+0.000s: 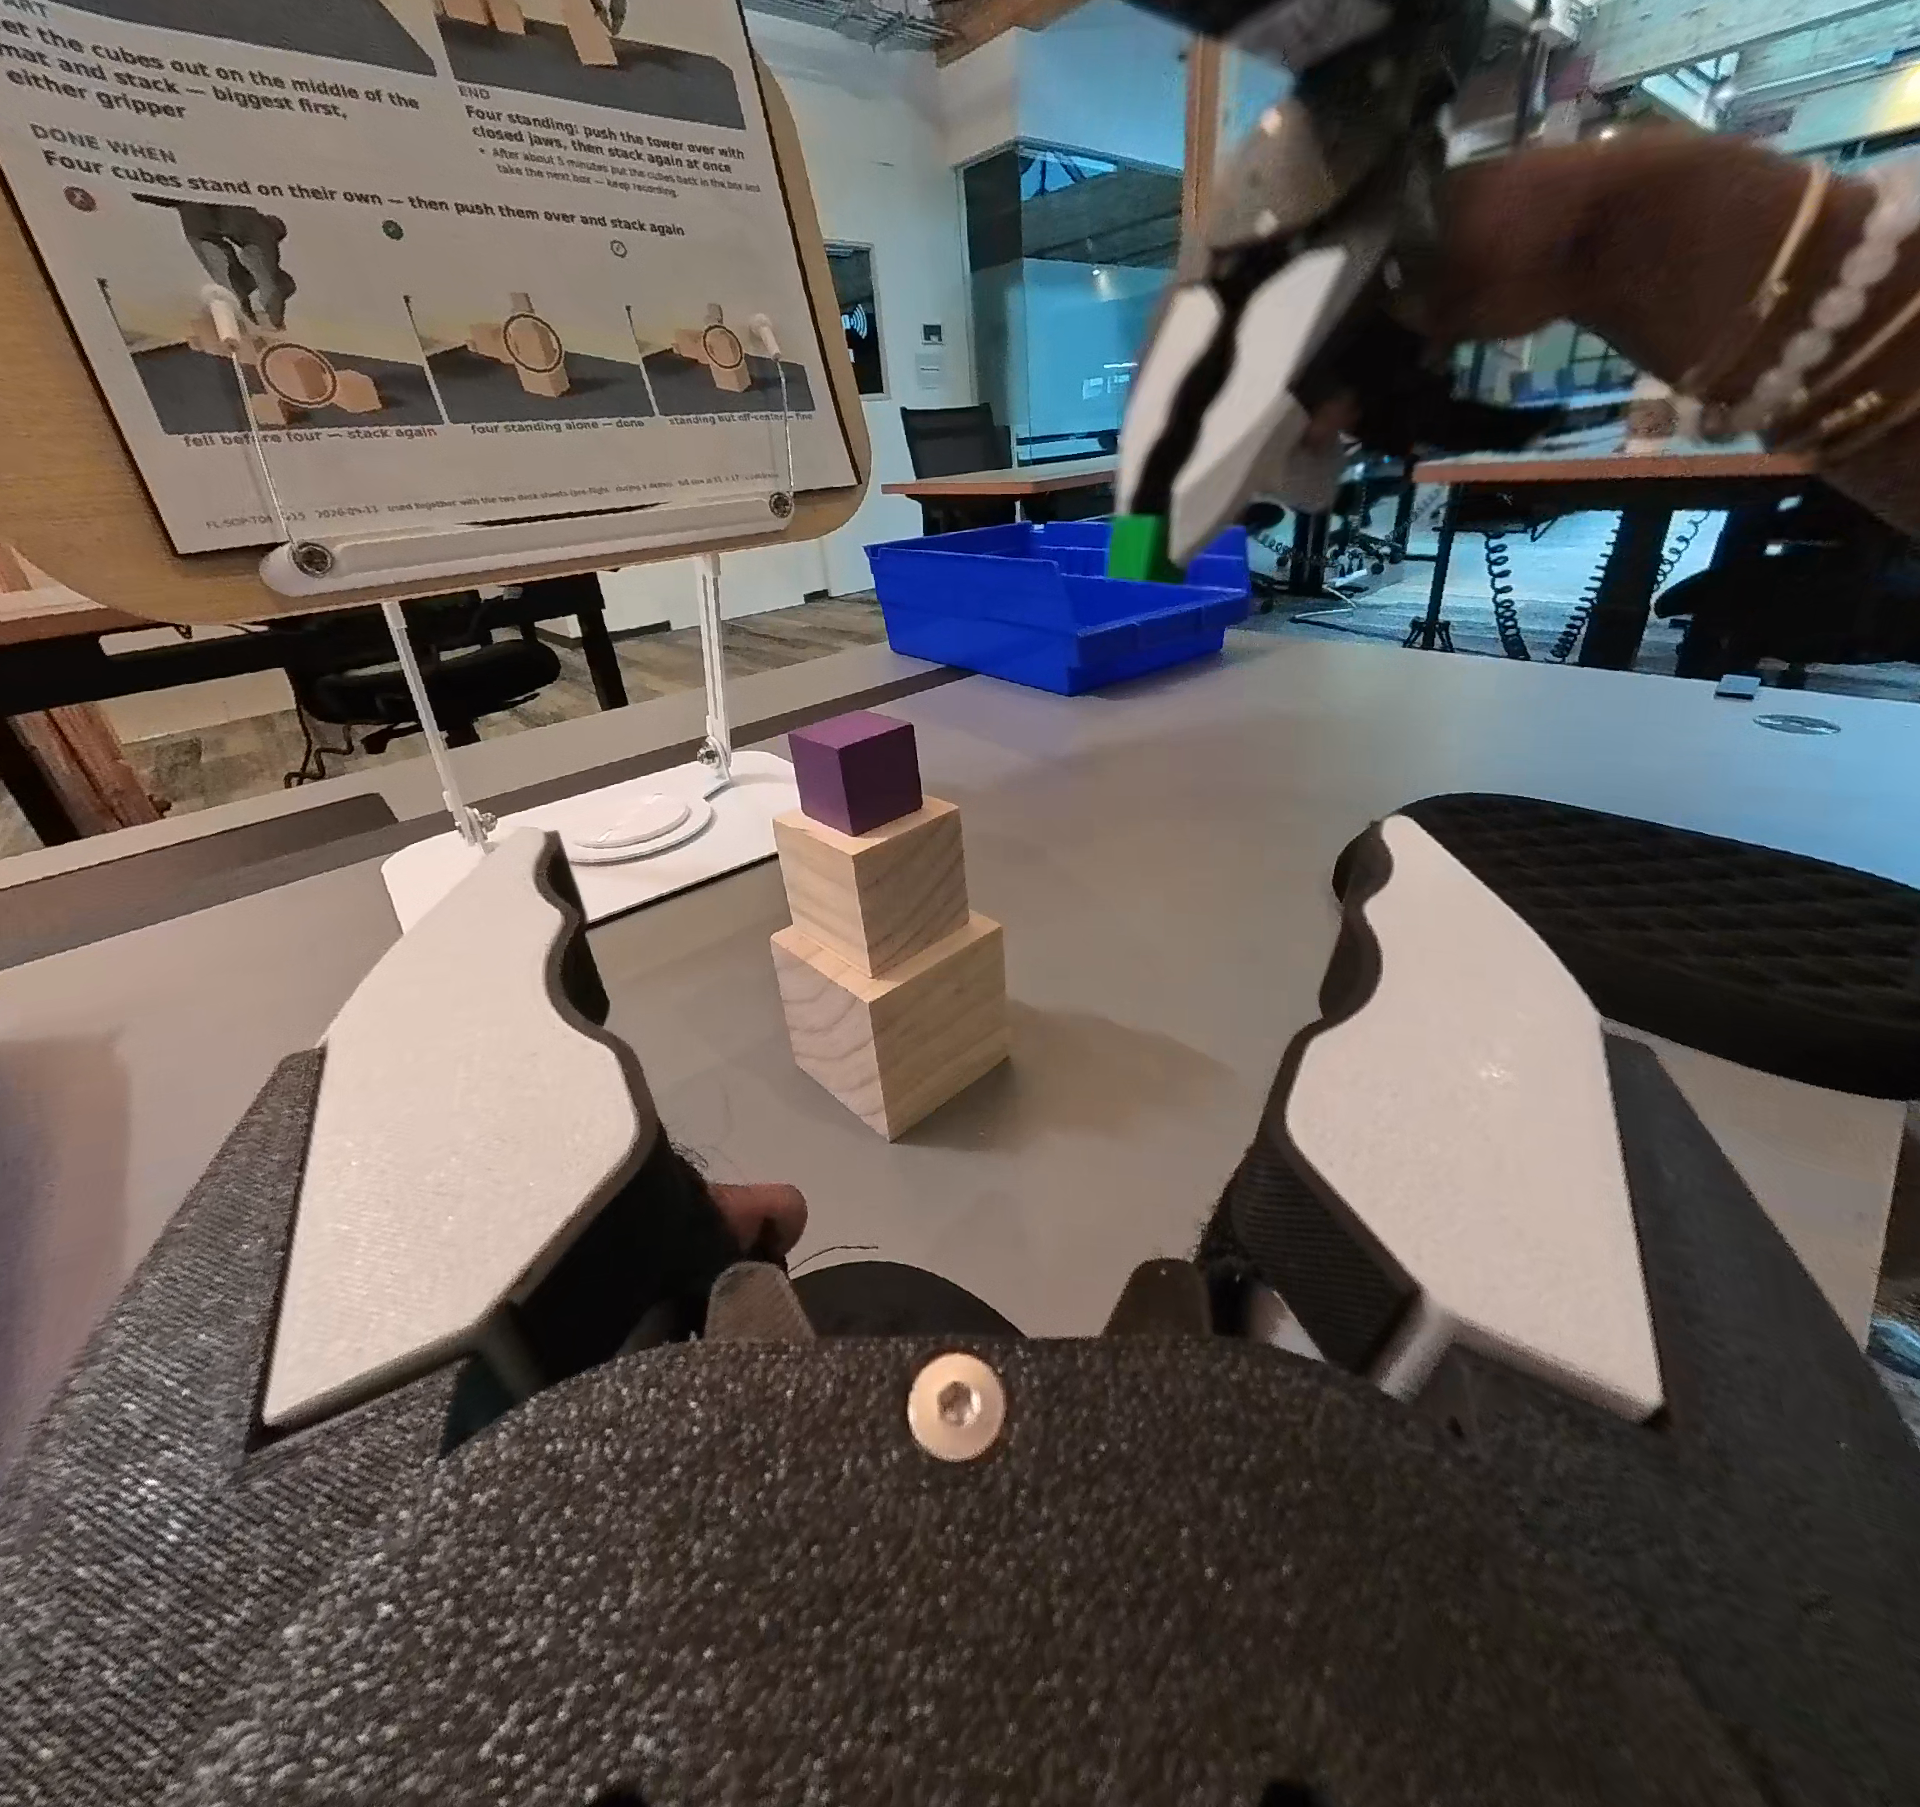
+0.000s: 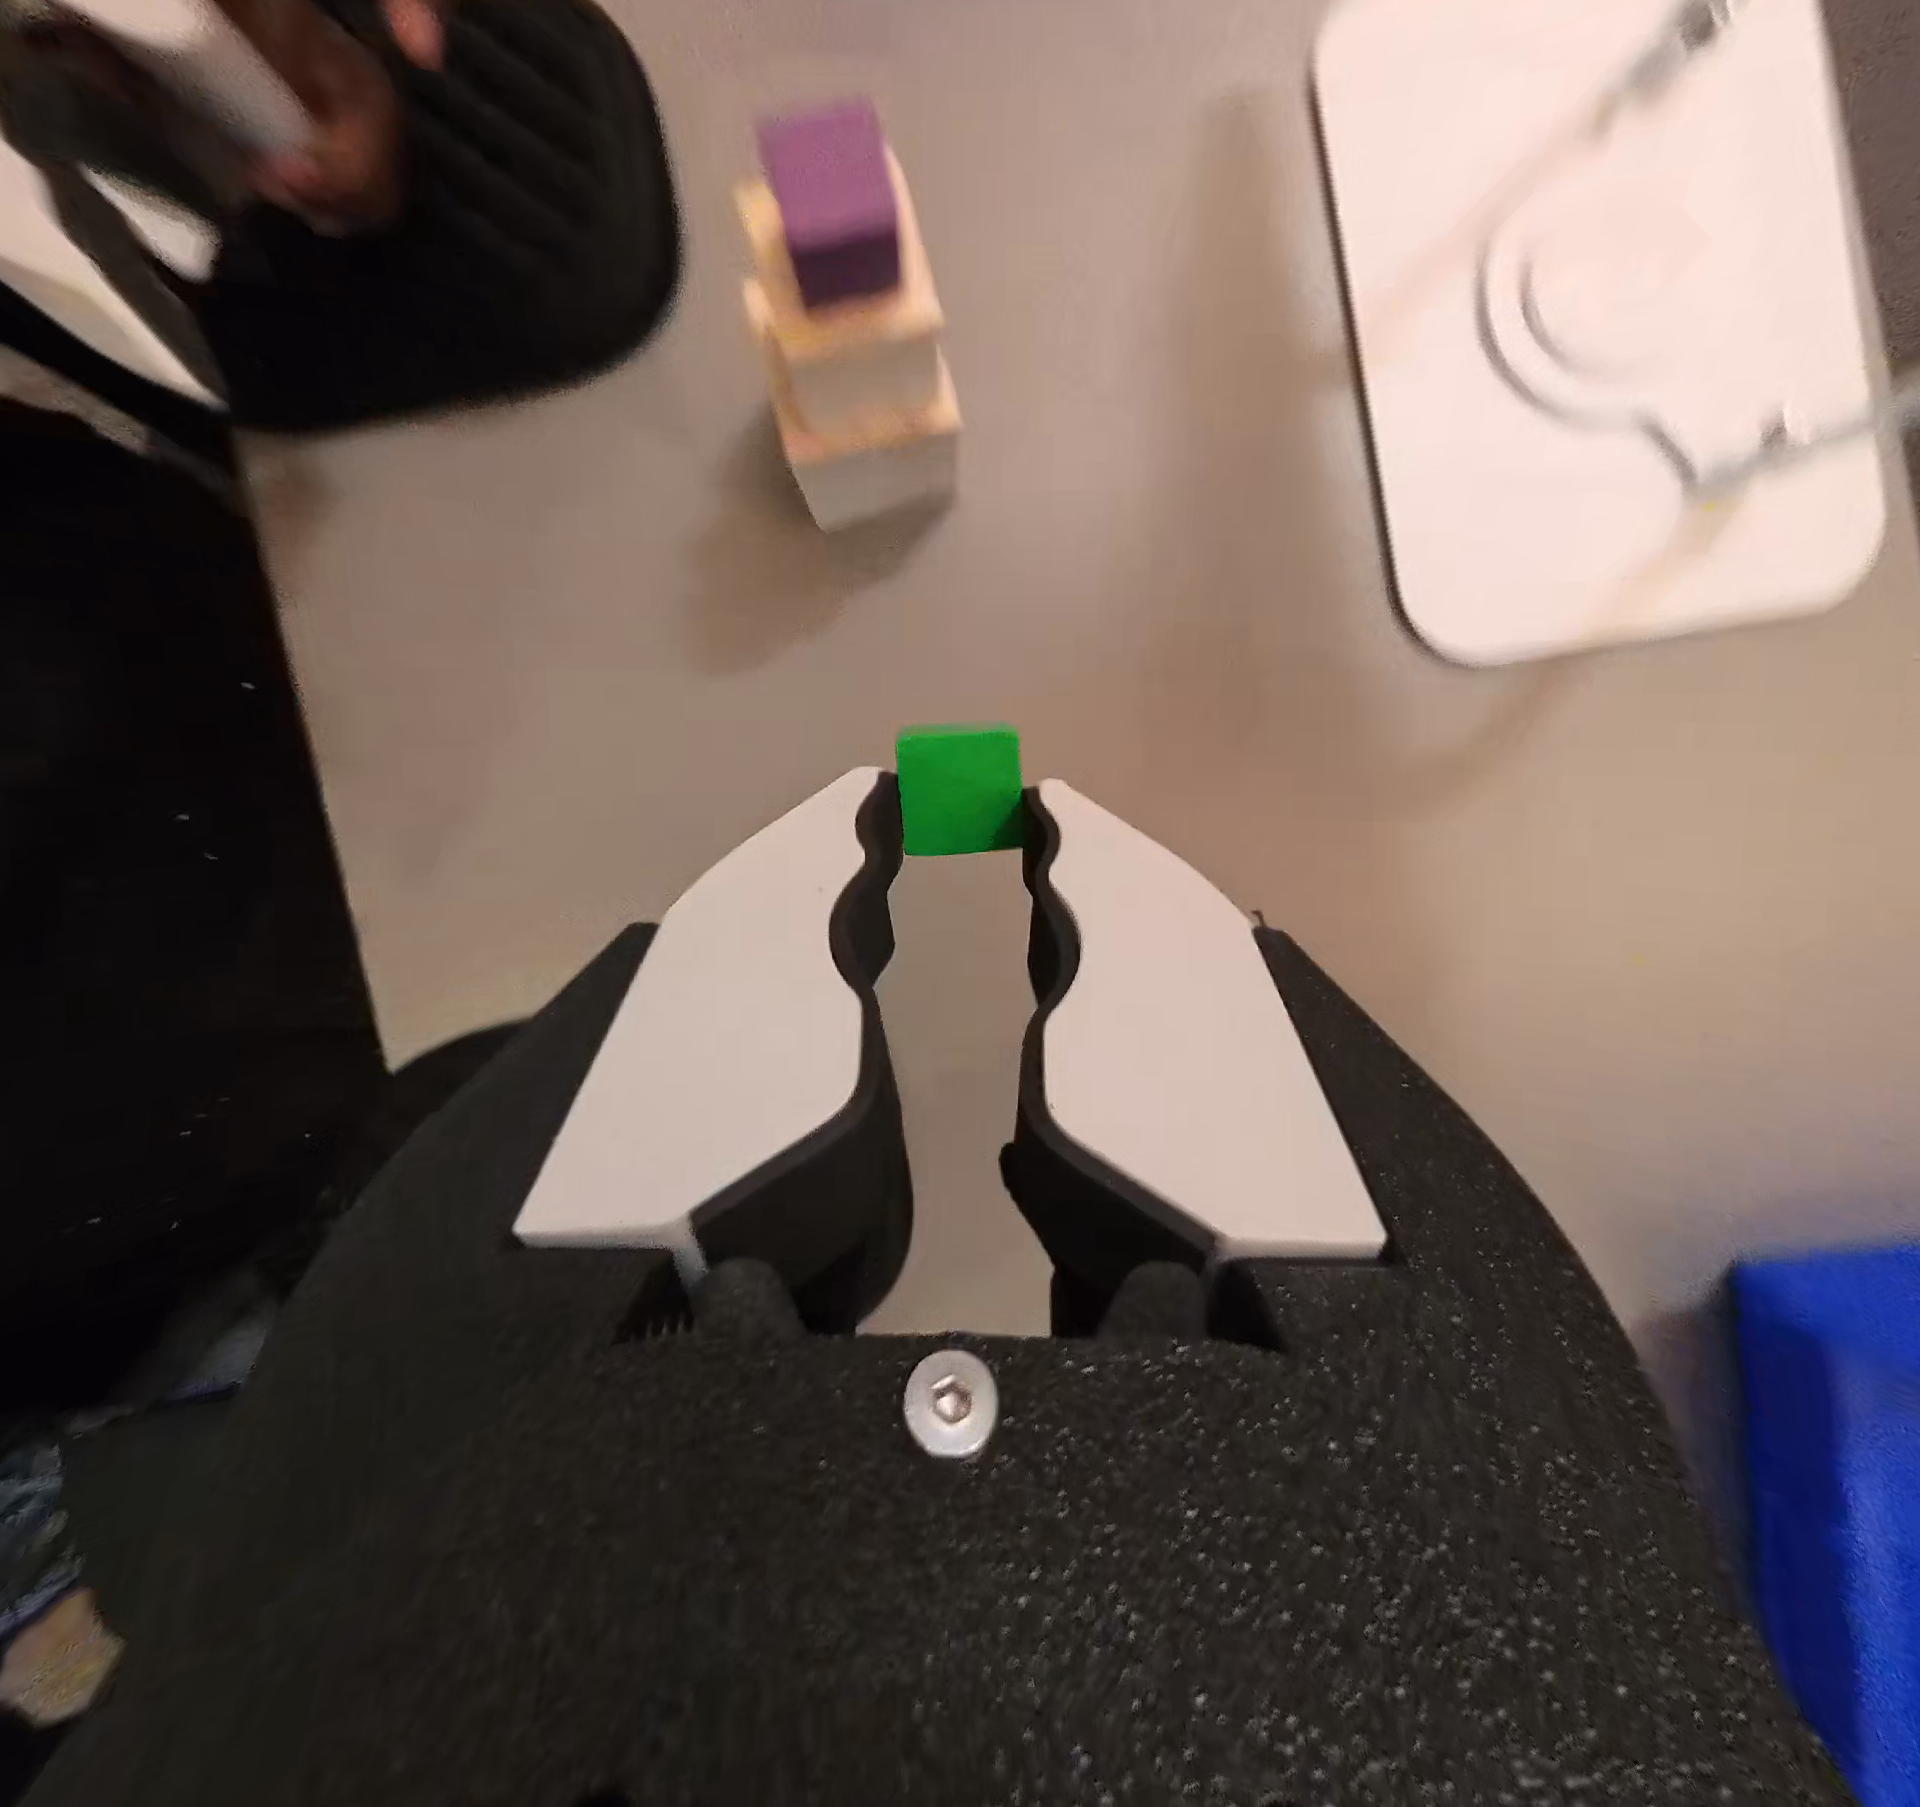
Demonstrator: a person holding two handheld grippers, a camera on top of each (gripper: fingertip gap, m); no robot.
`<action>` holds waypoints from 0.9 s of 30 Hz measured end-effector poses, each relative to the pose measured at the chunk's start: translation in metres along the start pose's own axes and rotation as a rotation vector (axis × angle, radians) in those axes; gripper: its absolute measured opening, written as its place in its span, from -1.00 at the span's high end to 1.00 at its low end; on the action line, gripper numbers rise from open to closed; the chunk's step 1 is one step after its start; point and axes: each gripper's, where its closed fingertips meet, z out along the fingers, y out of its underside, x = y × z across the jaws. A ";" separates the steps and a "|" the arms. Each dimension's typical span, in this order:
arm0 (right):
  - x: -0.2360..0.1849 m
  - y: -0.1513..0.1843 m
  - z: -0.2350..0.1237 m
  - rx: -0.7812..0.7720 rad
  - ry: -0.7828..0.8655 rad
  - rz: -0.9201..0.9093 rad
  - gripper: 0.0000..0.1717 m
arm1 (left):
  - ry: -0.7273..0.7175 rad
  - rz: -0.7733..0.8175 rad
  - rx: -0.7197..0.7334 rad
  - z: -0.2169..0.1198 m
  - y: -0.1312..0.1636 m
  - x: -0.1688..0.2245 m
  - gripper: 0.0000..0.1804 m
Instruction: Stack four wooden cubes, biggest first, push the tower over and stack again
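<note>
Grey table, right tongs pinching green cube, cube stack beyond

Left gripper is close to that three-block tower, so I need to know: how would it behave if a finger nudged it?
The tower would probably topple rather than slide: it is tall and narrow. The purple cube sits turned and off-centre on the wooden cube below, so it would likely go first. The blocks look rigid and merely stacked.
</note>
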 end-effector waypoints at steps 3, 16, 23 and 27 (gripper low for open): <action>-0.014 -0.048 0.012 -0.041 -0.049 -0.091 0.75 | 0.004 -0.002 0.003 0.000 0.000 0.000 -0.50; -0.024 -0.102 0.073 -0.201 -0.104 -0.164 0.75 | 0.015 0.004 0.014 -0.001 -0.001 0.002 -0.50; -0.023 -0.099 0.077 -0.206 -0.087 -0.168 0.75 | 0.019 0.000 0.016 -0.001 -0.001 0.002 -0.49; -0.023 -0.097 0.079 -0.211 -0.082 -0.172 0.75 | 0.017 -0.001 0.017 -0.001 -0.001 0.002 -0.49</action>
